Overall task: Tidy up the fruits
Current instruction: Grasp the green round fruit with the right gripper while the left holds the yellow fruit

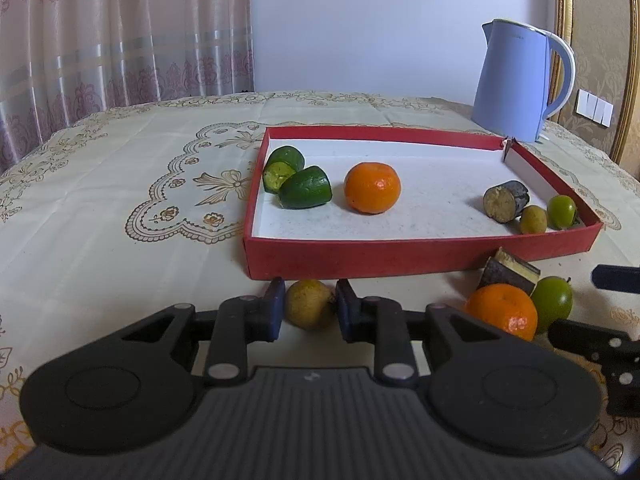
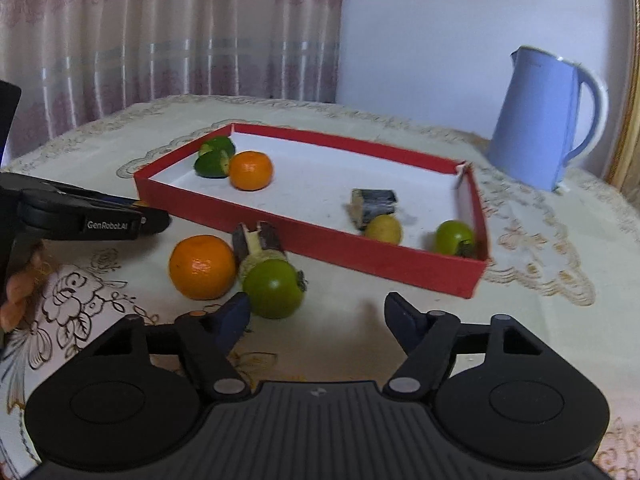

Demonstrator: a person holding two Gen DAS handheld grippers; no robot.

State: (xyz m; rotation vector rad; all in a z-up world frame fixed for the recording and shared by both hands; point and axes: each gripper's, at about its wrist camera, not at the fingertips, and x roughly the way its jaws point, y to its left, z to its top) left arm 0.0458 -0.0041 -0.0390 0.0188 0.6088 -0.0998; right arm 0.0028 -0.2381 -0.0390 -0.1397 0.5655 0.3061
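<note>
My left gripper (image 1: 310, 310) is shut on a small yellow-brown fruit (image 1: 309, 304), just in front of the red box (image 1: 360, 258). The box holds two green cut pieces (image 1: 304, 188), an orange (image 1: 372, 188), a dark cut piece (image 1: 506, 200), a yellow fruit (image 1: 533, 219) and a green fruit (image 1: 562, 211). In the right wrist view my right gripper (image 2: 318, 316) stands open. A green fruit (image 2: 274, 288) lies on the cloth at its left fingertip, and the right pad is well apart from it. Beside that fruit are an orange (image 2: 202, 266) and a dark cut piece (image 2: 258, 242).
A blue kettle (image 1: 516, 80) stands behind the box's far right corner. The left gripper (image 2: 160, 218) reaches in from the left in the right wrist view, with a hand (image 2: 16, 280) below it. A patterned cloth covers the table; curtains hang behind.
</note>
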